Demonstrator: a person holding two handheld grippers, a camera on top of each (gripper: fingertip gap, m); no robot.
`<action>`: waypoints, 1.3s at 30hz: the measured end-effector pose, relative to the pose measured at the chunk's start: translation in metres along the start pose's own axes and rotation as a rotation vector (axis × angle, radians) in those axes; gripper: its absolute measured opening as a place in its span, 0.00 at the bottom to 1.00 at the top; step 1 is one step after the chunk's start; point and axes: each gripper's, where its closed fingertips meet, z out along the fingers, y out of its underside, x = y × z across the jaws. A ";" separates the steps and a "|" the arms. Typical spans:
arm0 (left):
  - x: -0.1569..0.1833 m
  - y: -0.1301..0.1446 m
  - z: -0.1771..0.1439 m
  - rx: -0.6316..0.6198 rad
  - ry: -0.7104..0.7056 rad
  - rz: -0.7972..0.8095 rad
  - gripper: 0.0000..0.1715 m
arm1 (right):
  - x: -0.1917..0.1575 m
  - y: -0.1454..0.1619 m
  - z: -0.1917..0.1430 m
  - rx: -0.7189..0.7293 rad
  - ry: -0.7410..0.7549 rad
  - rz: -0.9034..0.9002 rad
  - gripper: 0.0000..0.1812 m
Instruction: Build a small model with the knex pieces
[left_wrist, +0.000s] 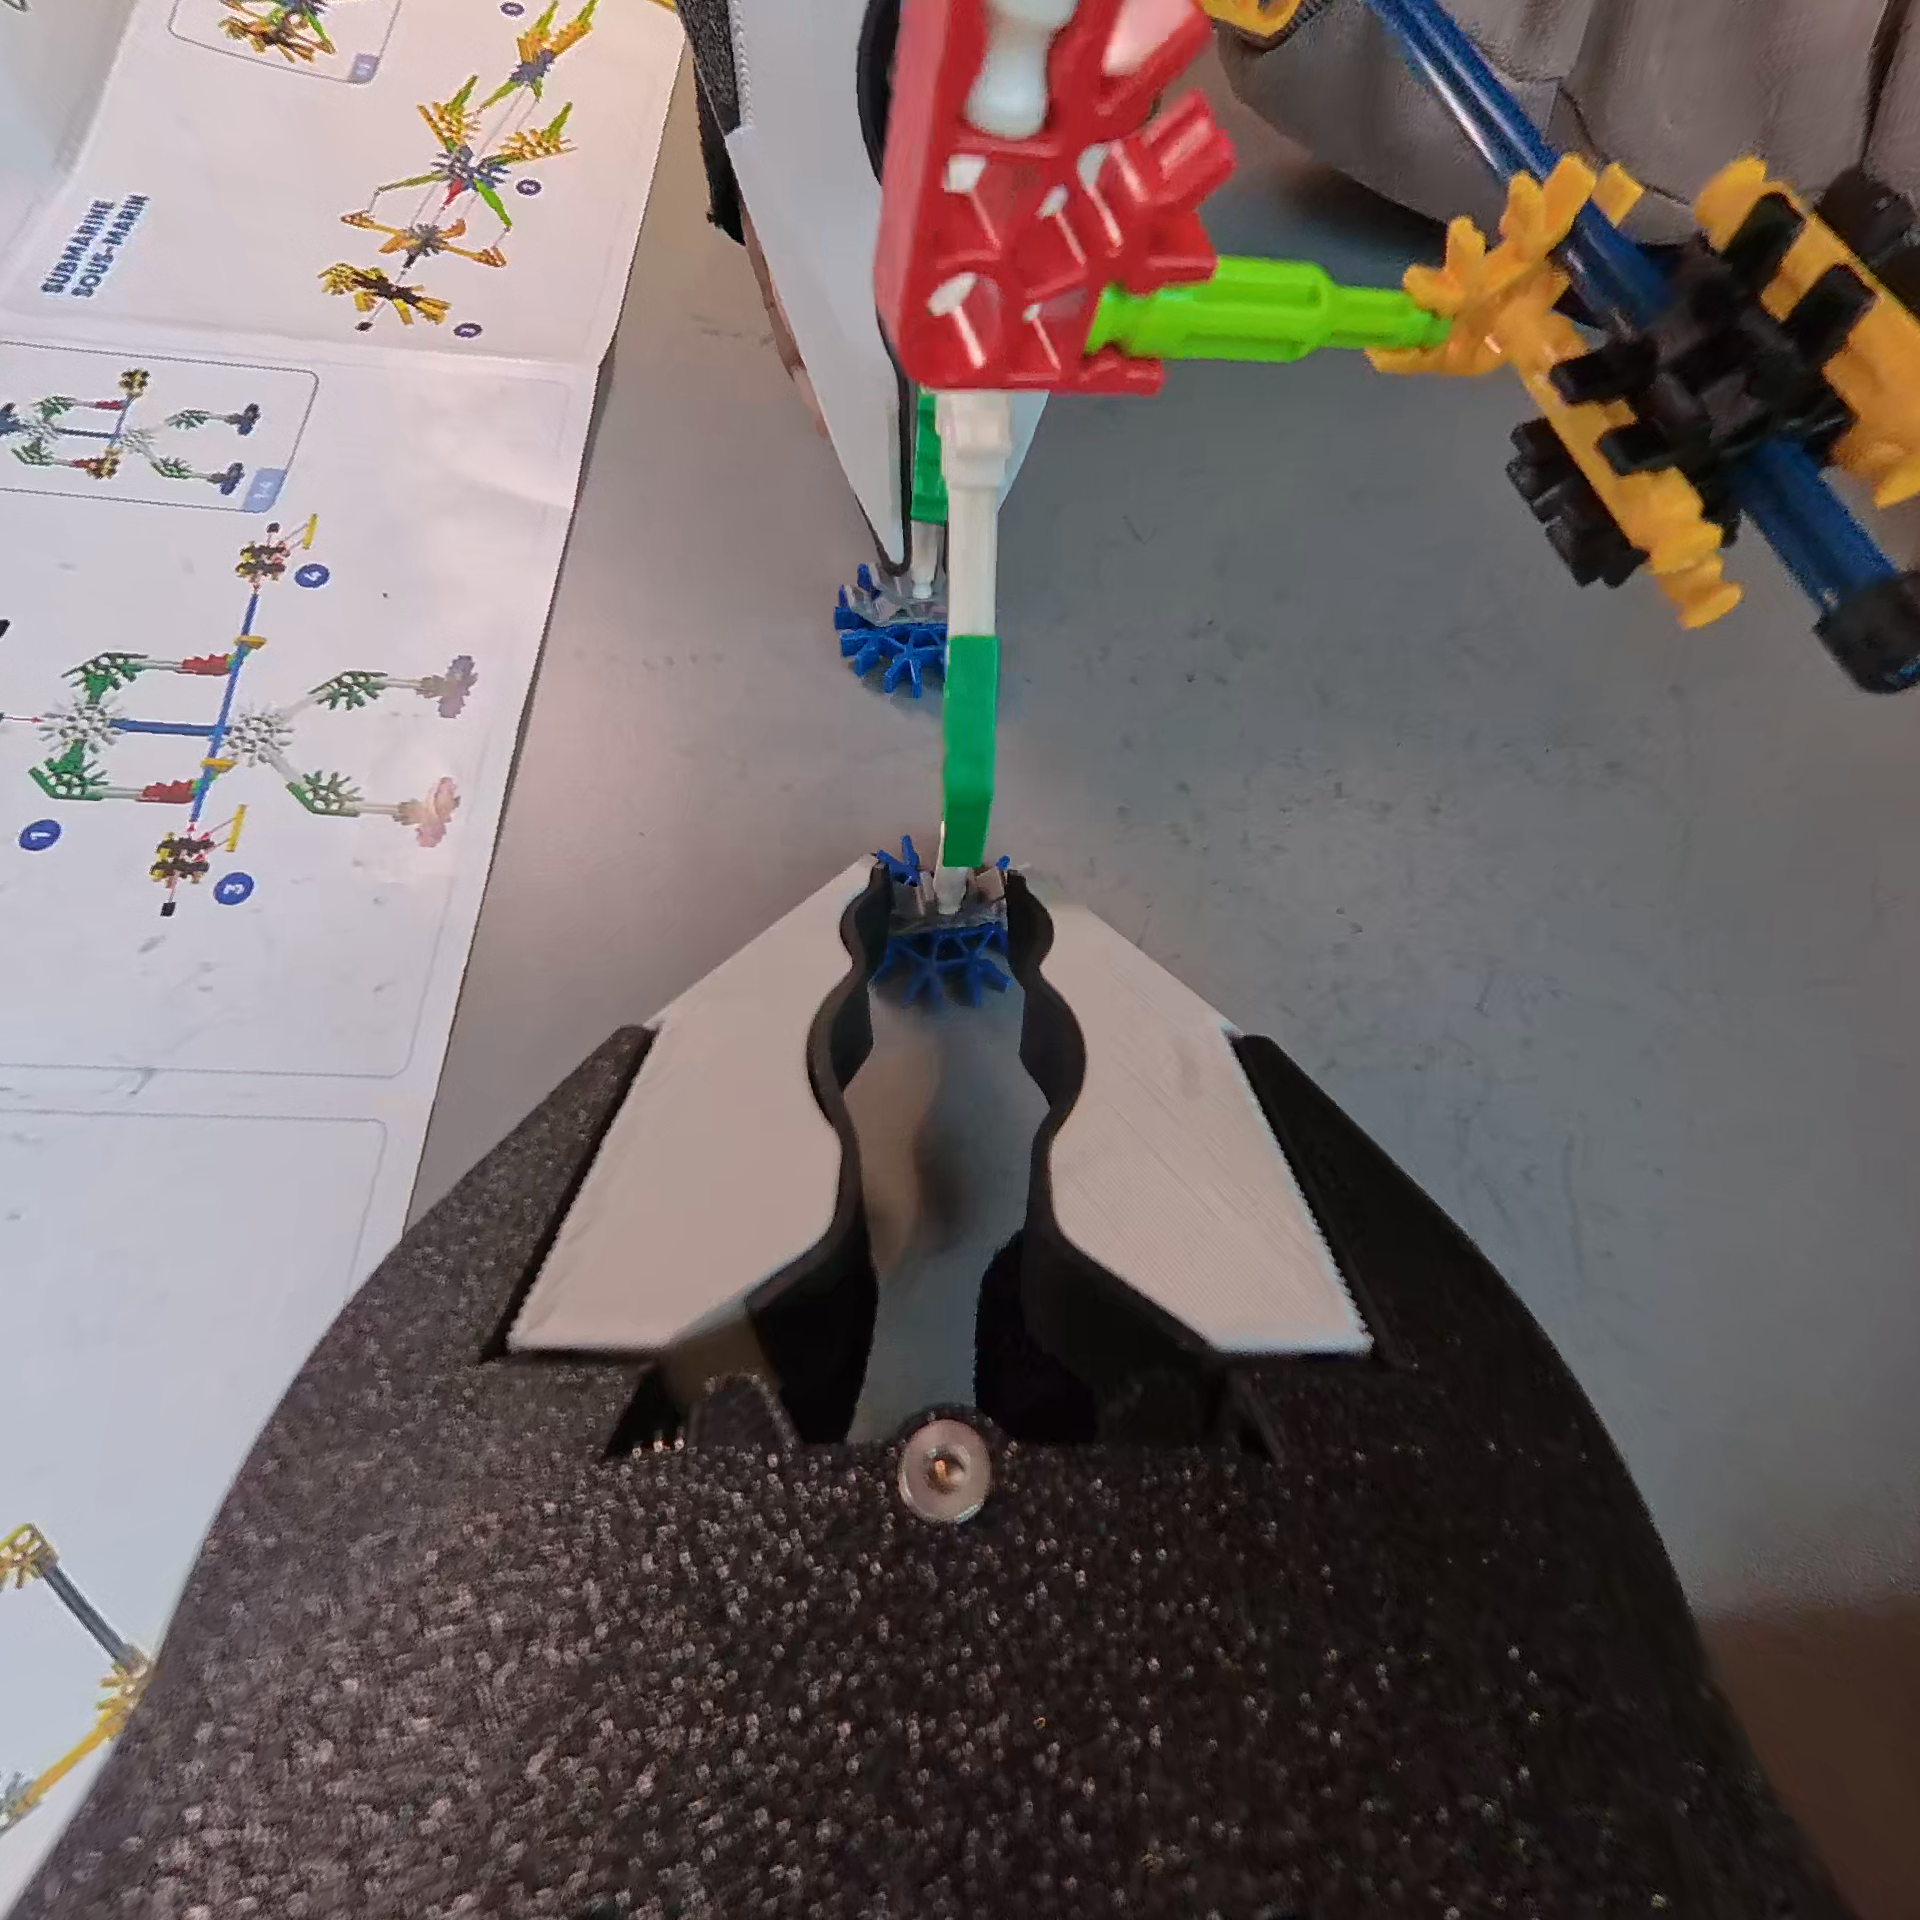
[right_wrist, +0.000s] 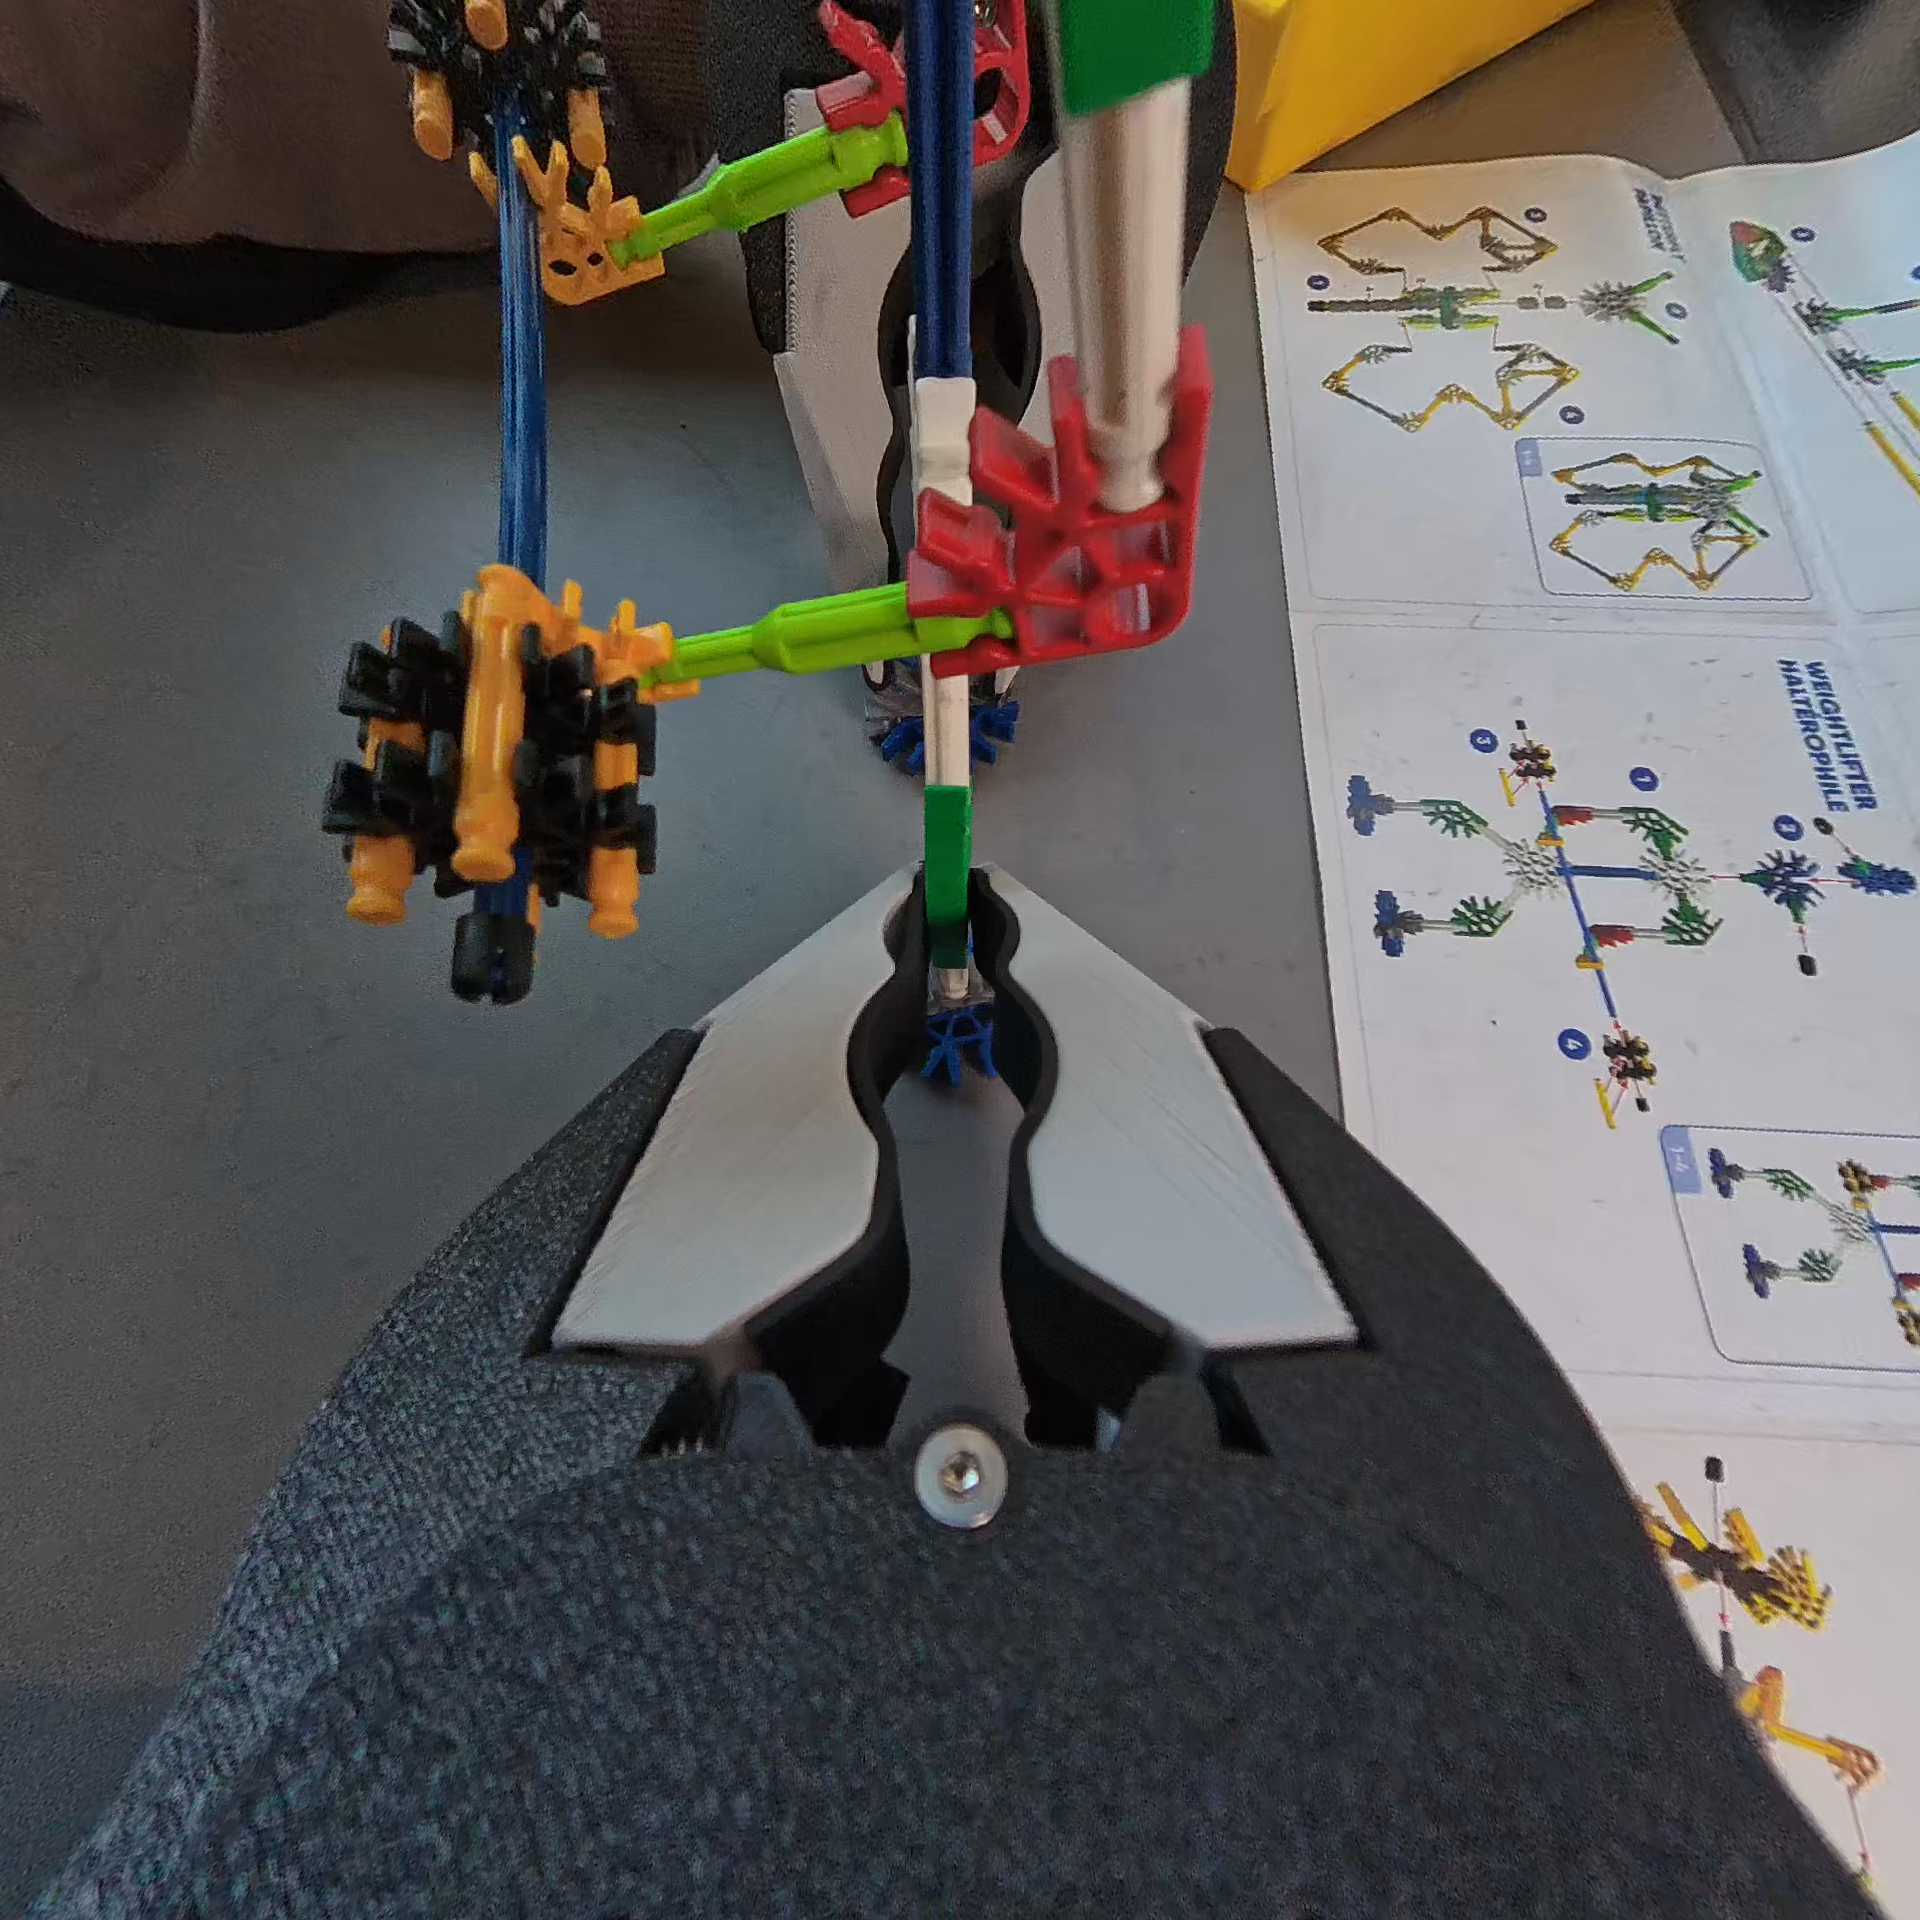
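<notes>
A toy model of plastic rods and connectors hangs between my two grippers above the grey table. My left gripper (left_wrist: 945, 894) is shut on a blue snowflake connector (left_wrist: 940, 961) at one lower end. A green connector (left_wrist: 971, 748) and a white rod rise from it to a red connector (left_wrist: 1023, 239). My right gripper (right_wrist: 951, 914) is shut on the other blue snowflake connector (right_wrist: 956, 1044), under a green connector (right_wrist: 948, 842). Light green rods join the red connectors (right_wrist: 1081, 582) to a blue rod with a black and orange cluster (right_wrist: 499, 748). Each gripper faces the other (left_wrist: 831, 312).
A printed instruction sheet (left_wrist: 260, 623) lies on the table to the left gripper's left, and to the right gripper's right (right_wrist: 1558, 727). A yellow box (right_wrist: 1351, 83) stands at the far right. Grey fabric (left_wrist: 1662, 83) lies behind the model.
</notes>
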 end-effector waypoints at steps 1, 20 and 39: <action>-0.002 0.000 0.000 -0.007 0.001 -0.007 0.13 | 0.000 0.000 0.000 0.003 -0.003 0.004 0.03; -0.013 -0.001 -0.022 0.037 -0.086 -0.056 0.17 | 0.012 0.007 -0.034 -0.017 0.037 0.102 0.17; -0.036 -0.019 -0.070 0.142 -0.243 -0.096 0.09 | 0.014 -0.070 -0.081 0.121 0.233 0.041 0.20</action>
